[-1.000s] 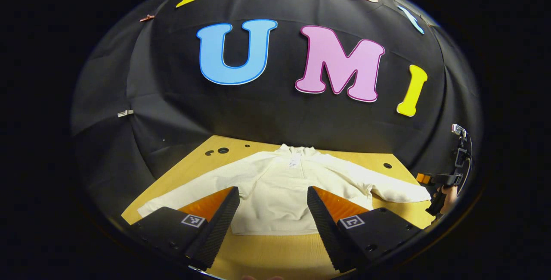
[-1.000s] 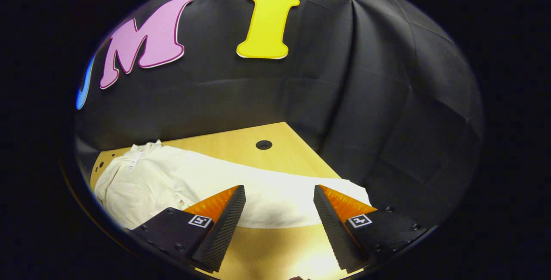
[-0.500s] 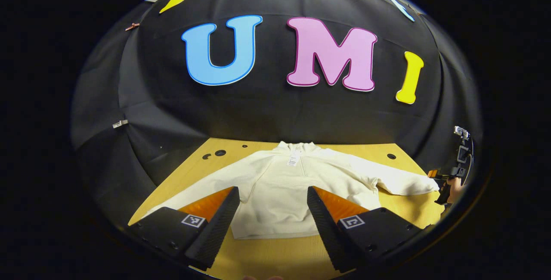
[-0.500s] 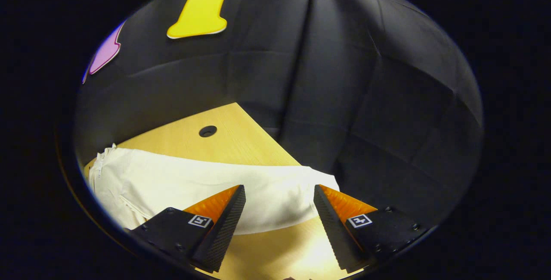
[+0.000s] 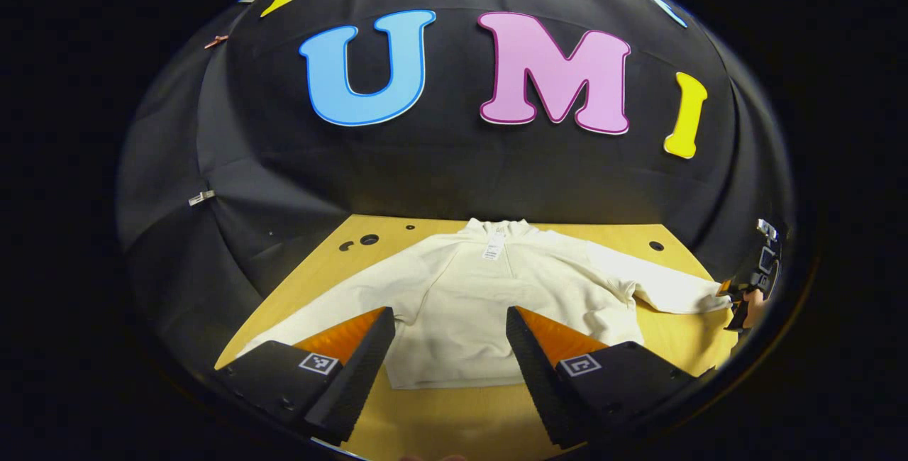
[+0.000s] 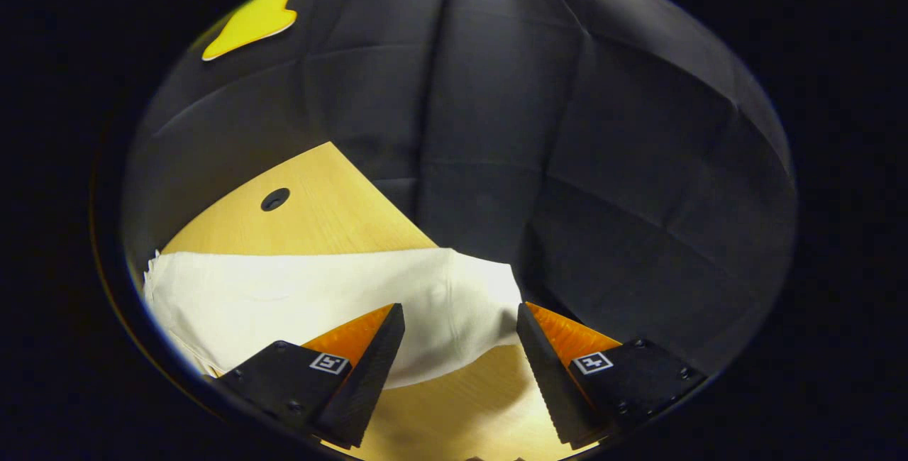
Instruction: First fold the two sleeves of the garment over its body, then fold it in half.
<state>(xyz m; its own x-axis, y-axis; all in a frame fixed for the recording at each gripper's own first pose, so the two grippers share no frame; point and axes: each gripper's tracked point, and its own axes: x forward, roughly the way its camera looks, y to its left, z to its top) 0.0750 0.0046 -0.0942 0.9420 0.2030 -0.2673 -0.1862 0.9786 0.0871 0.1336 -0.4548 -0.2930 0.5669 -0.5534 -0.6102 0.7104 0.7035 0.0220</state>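
Swinging right, my right hand-held gripper (image 6: pixel 461 347) had come to the cuff of the cream pullover (image 5: pixel 475 305) spread flat on the counter (image 5: pixel 667 344); both hand-held grippers gaped empty, sleeves unfolded.

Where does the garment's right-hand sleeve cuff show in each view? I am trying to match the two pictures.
Left gripper view: the sleeve cuff lies at the far right, on the wooden table, next to the right gripper.
Right gripper view: the same cuff sits low in the middle, between the open fingers, near the table's edge.
Shared landmark: the round hole in the table, beyond the sleeve.
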